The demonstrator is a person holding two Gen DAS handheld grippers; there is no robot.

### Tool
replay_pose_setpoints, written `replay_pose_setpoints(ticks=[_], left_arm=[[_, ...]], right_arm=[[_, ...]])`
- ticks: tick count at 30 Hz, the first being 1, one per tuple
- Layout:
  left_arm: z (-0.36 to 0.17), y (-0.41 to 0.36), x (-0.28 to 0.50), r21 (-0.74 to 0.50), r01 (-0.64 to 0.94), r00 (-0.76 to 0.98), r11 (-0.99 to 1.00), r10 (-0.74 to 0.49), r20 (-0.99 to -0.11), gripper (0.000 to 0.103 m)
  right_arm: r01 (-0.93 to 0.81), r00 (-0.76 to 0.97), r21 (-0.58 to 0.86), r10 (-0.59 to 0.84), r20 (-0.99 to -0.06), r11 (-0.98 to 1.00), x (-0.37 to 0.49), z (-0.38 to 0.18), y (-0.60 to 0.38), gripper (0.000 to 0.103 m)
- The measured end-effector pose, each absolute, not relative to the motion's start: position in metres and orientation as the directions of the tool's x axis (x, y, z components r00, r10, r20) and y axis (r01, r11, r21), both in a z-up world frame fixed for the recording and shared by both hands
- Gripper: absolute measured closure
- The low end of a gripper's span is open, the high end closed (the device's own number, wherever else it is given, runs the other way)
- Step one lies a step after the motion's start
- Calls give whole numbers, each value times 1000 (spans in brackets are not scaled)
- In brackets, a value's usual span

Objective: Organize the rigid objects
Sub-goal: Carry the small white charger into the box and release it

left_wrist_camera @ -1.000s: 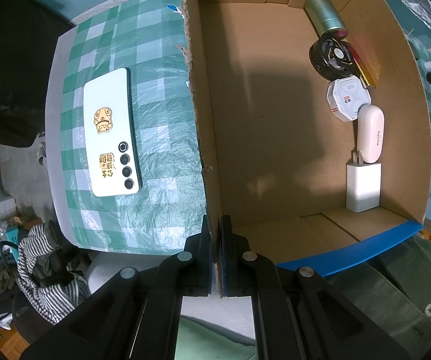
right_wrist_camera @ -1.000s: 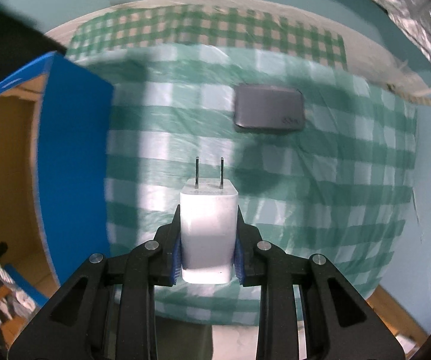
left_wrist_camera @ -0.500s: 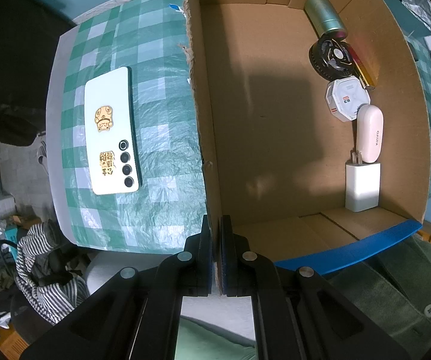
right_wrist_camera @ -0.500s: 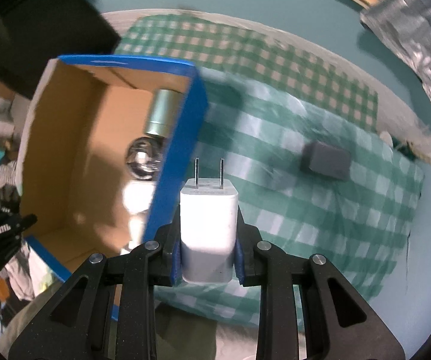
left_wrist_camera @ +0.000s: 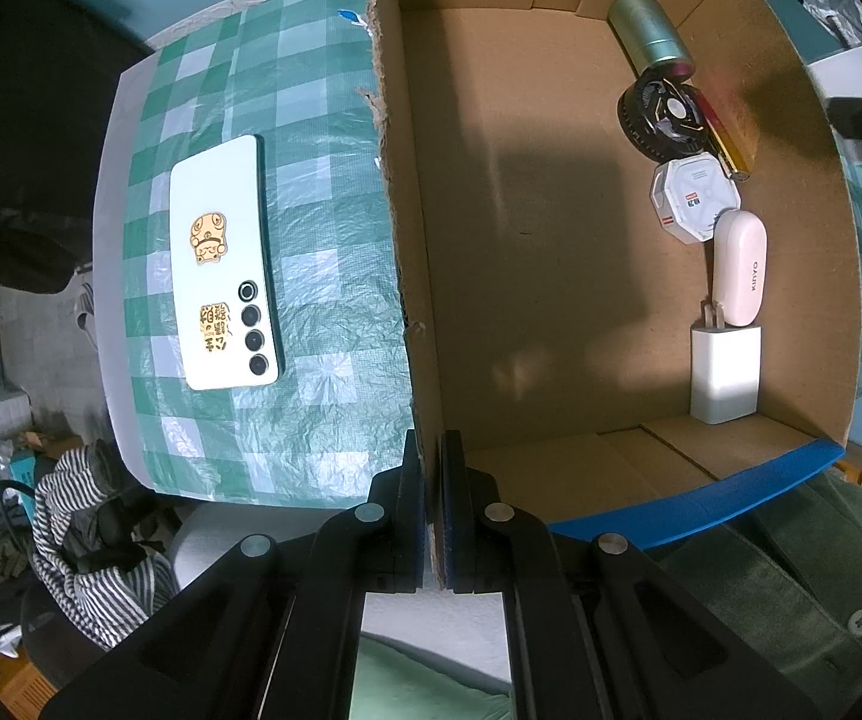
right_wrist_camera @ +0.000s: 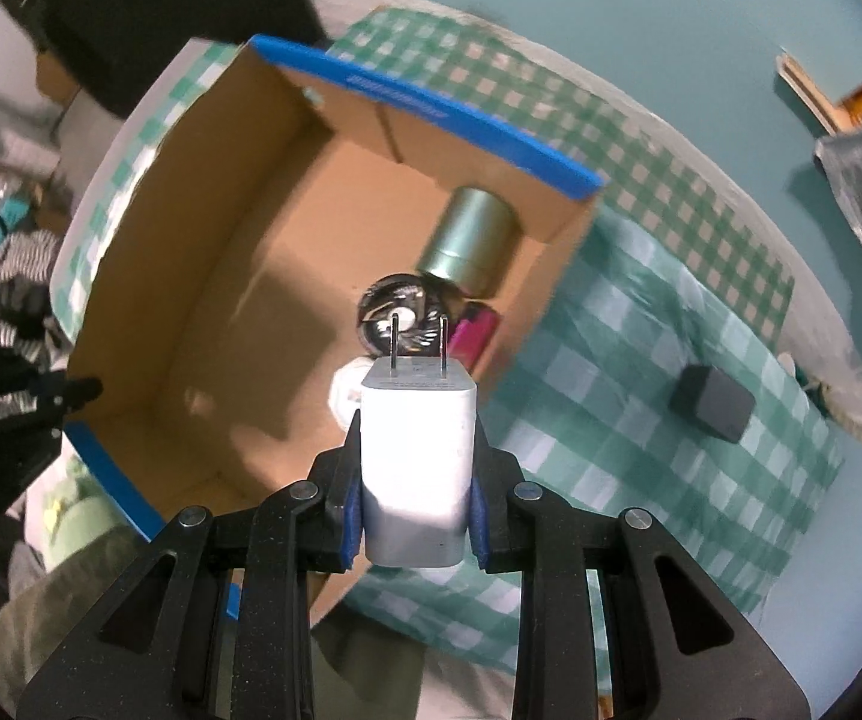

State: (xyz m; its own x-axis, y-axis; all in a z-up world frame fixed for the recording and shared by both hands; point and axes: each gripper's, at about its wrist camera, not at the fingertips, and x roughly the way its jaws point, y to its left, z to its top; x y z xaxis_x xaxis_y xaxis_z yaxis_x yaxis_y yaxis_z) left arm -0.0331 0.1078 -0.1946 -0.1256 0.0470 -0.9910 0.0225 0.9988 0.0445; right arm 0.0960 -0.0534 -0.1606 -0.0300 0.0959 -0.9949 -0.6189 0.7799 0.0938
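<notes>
The right tongs (right_wrist_camera: 416, 498) are clamped on a white plug charger (right_wrist_camera: 418, 456), prongs pointing forward, held in the air over the cardboard box (right_wrist_camera: 203, 276). The left tongs (left_wrist_camera: 431, 516) are pinched nearly closed on the box's torn side wall (left_wrist_camera: 398, 228). Along the box's far side lie a green cylinder (left_wrist_camera: 650, 36), a black round fan (left_wrist_camera: 662, 117), a white octagonal case (left_wrist_camera: 695, 198), a white pouch (left_wrist_camera: 740, 267) and a second charger (left_wrist_camera: 725, 375). A phone (left_wrist_camera: 224, 264) lies on the checked counter (left_wrist_camera: 323, 312); a dark block (right_wrist_camera: 712, 411), blurred, perhaps a power bank, sits apart.
</notes>
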Motion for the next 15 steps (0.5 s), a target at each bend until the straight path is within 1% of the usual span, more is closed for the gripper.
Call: replay_pose_setpoints(ticks=[9,15], left_arm=[[-194,107,-33,43,20,-125,999,46,-991,99],[-193,107,-32,43,19,-124,999,45,-991,99]], right_arm=[[-681,-61,77,48,-997,728,85,-188,-28,77],[-686,-68,65,25,-997,724,84,-203,-26,77]])
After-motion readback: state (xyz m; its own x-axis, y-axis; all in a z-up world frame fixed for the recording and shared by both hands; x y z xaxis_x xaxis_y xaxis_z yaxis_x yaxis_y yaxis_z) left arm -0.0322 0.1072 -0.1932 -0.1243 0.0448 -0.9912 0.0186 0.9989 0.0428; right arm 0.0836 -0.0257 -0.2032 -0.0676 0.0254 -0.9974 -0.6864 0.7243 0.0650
